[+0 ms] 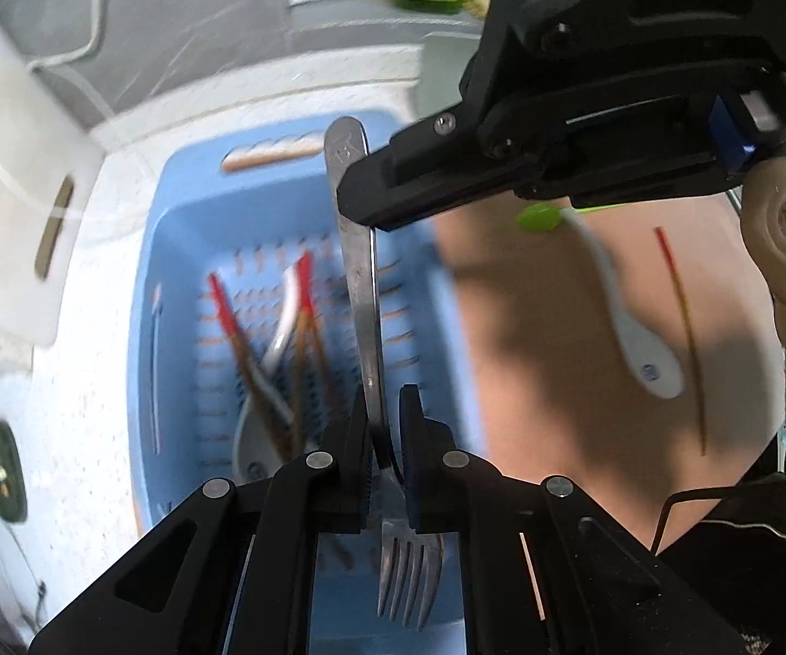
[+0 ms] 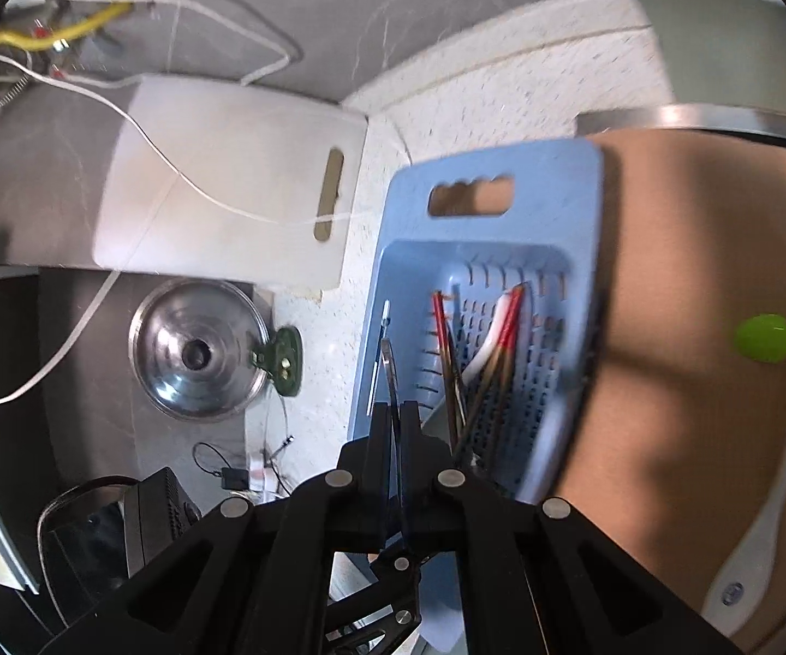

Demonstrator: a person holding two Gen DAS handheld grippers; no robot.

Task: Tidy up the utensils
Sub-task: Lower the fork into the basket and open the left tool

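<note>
Nearest your left lens is the fork [image 1: 374, 327], tines toward the camera, its neck pinched by your left tongs [image 1: 387, 464] above the blue basket [image 1: 185, 207]. Your right tongs [image 1: 363, 202] are pressed together on the far end of its handle, so both sets hold it at once. You look to be mid-transfer, lifting the fork from the basket, where red-tipped chopsticks [image 2: 502, 349] and a white spoon remain. On the tan mat [image 1: 557, 355] beside the basket lie another white spoon [image 1: 644, 349], a green spoon [image 2: 764, 338] and one chopstick [image 1: 682, 327]. Next, I judge, one set must let go while the other carries the fork to the mat.
</note>
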